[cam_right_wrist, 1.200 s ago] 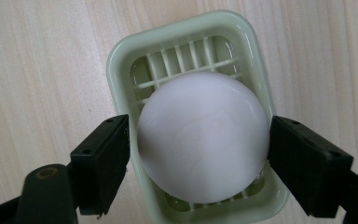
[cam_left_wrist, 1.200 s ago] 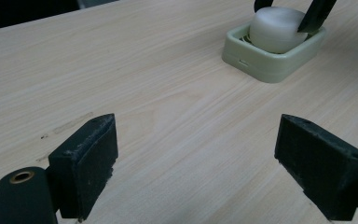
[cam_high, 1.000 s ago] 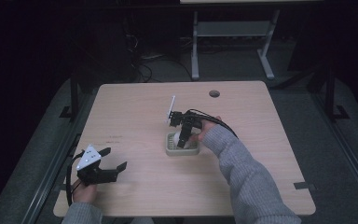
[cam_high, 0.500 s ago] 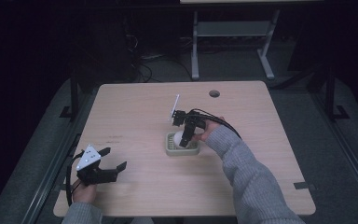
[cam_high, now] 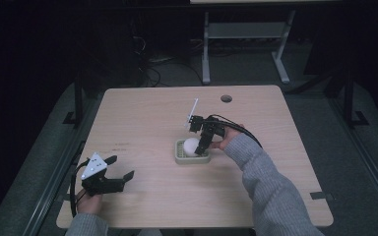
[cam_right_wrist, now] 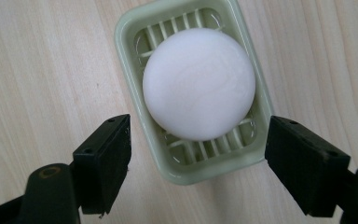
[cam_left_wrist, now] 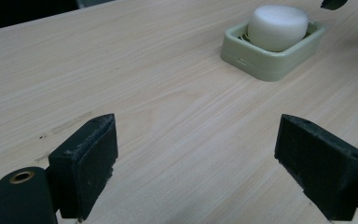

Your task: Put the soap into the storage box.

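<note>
right gripper point(cam_right_wrist: 198, 163) jaws wide open above soap dish point(cam_right_wrist: 133, 28) | round white soap point(cam_right_wrist: 199, 84) lies in the dish | left gripper point(cam_left_wrist: 196, 158) open, well apart from the dish | risk: jaws straddle the dish rim, so closing could clip it and shift the dish, or slip off the rounded soap

no readable text, labels, or numbers

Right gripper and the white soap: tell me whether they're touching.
Apart. The right gripper view shows the right gripper open above the soap, which lies in the green dish; wood shows between each jaw and the soap.
</note>
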`<state>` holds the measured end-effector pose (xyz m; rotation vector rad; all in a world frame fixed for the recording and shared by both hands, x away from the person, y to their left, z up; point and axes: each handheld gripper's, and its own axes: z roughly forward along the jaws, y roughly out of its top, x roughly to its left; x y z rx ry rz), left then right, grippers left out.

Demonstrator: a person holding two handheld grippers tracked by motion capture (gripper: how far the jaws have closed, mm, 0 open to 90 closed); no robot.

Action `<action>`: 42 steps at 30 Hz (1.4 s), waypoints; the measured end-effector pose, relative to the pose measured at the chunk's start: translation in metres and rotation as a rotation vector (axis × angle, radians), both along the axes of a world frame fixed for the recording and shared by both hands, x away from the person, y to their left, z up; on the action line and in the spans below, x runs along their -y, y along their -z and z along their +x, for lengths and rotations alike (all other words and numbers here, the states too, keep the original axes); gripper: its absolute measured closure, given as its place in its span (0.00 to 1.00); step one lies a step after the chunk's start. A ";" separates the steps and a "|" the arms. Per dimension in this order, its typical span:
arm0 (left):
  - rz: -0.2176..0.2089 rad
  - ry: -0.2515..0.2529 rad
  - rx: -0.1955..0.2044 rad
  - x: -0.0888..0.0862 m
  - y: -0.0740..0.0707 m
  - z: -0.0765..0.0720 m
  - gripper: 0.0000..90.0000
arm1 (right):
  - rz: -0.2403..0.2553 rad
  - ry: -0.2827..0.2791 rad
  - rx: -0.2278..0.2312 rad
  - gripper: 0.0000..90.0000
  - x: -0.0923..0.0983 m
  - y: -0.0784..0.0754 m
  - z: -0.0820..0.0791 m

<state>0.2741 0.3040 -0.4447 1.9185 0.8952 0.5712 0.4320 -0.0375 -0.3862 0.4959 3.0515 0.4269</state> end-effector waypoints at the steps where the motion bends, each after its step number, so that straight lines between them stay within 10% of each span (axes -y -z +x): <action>1: 0.000 0.000 -0.001 0.000 0.000 0.000 0.14 | 0.000 0.002 -0.002 0.25 0.001 0.000 -0.001; 42: -0.004 0.002 -0.005 0.002 0.001 -0.001 0.14 | 0.043 0.069 0.003 0.25 0.047 0.004 -0.021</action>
